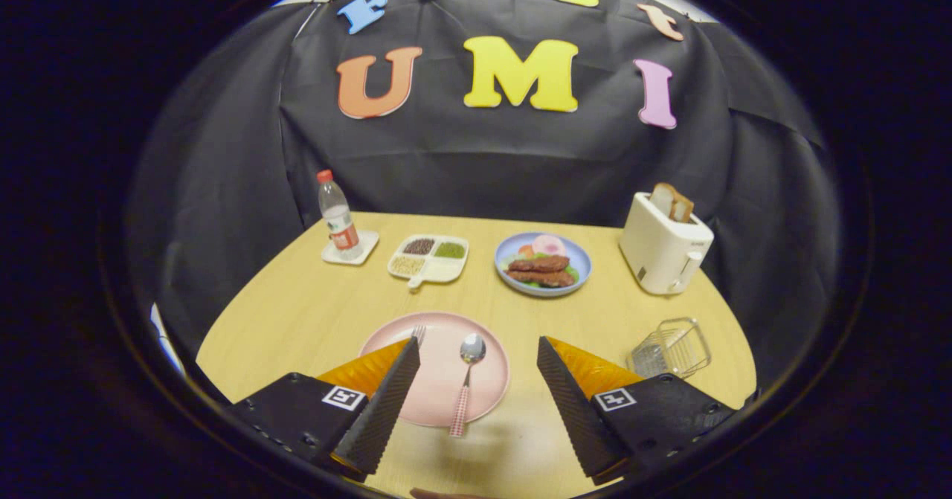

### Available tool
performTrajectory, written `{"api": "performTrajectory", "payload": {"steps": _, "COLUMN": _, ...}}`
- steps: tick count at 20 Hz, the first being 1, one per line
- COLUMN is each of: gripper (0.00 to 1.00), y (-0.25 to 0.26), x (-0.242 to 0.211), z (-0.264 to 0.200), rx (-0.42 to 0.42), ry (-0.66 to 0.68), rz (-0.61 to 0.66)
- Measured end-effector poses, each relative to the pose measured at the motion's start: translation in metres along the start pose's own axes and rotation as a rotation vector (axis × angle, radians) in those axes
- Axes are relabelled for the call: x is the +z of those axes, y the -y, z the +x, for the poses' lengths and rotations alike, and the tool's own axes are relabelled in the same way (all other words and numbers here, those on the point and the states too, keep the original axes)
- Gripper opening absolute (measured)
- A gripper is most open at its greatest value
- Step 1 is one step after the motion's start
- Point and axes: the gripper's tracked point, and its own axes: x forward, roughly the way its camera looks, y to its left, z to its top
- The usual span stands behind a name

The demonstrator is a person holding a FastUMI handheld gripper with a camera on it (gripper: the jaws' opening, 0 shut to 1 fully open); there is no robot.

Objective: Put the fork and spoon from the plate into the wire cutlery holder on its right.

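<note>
Gripper view: the gripper (478,350) hangs over the near edge of the table (297,313), with its two fingers spread wide and holding nothing. The pink plate (446,387) sits near that edge. The spoon (467,380) lies on the plate between the fingers, and its handle sticks out over the plate's near rim. The fork (419,332) peeks out just past the left finger, which hides most of it. The wire cutlery holder (669,349) stands near the table's right edge, beyond the right finger. The spoon is thin and flat, so I think the fingers could slip off it or push it away. The plate might slide too. A dropped spoon could miss the holder.
</note>
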Motion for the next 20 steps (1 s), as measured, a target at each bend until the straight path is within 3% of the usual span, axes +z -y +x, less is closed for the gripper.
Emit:
{"api": "performTrajectory", "payload": {"steps": 4, "gripper": 0.93, "y": -0.012, "x": -0.044, "z": 0.042, "rx": -0.011, "ry": -0.135, "rz": 0.031}}
{"api": "performTrajectory", "payload": {"steps": 7, "gripper": 0.82, "y": -0.024, "x": -0.066, "z": 0.067, "rx": 0.002, "ry": -0.218, "rz": 0.06}}
{"api": "performTrajectory", "payload": {"steps": 14, "gripper": 0.46, "y": -0.019, "x": -0.097, "z": 0.094, "rx": -0.063, "ry": -0.39, "rz": 0.167}}
{"api": "performTrajectory", "payload": {"steps": 15, "gripper": 0.45, "y": -0.016, "x": -0.099, "z": 0.095, "rx": -0.078, "ry": -0.404, "rz": 0.166}}
{"api": "performTrajectory", "payload": {"steps": 19, "gripper": 0.09, "y": -0.019, "x": -0.101, "z": 0.093, "rx": -0.077, "ry": -0.433, "rz": 0.172}}
{"api": "performTrajectory", "payload": {"steps": 20, "gripper": 0.08, "y": -0.019, "x": -0.101, "z": 0.092, "rx": -0.072, "ry": -0.439, "rz": 0.173}}
